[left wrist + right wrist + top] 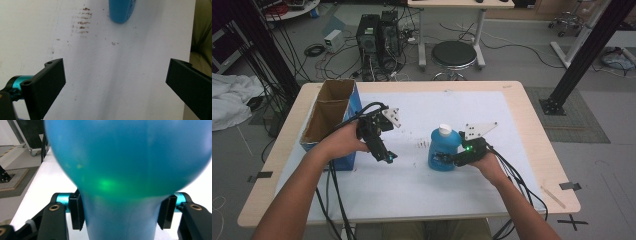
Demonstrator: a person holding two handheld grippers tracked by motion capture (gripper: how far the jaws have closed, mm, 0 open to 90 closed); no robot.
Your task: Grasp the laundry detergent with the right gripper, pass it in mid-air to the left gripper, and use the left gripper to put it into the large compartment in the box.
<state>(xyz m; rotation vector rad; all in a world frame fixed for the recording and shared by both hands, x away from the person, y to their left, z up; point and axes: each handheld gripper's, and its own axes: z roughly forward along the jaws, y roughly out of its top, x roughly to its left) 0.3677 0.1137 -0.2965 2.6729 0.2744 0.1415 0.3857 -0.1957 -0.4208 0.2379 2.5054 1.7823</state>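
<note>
Lab floor with computer towers point(378, 35), a round stool point(454, 54) and loose cables fills the upper part of the high view; below it, a wooden table point(522, 115) carries a white mat point(412, 185).

Item 1: blue bottle point(443, 150) with white cap, upright, centre of frame, on the mat. The right gripper point(451, 160) has its jaws pressed against the bottle's two sides, low on the body, probably to steady or lift it without tipping.

Item 2: left gripper point(388, 157), centre-left, jaws spread wide and empty over bare mat, angled toward the bottle; likely held ready to assist.

Item 3: open cardboard box point(329, 117) with blue side, left of frame, just beside the left hand point(344, 142); possibly the bottle's destination.

Item 4: brown smudges point(82, 21) on the mat near the bottle.
</note>
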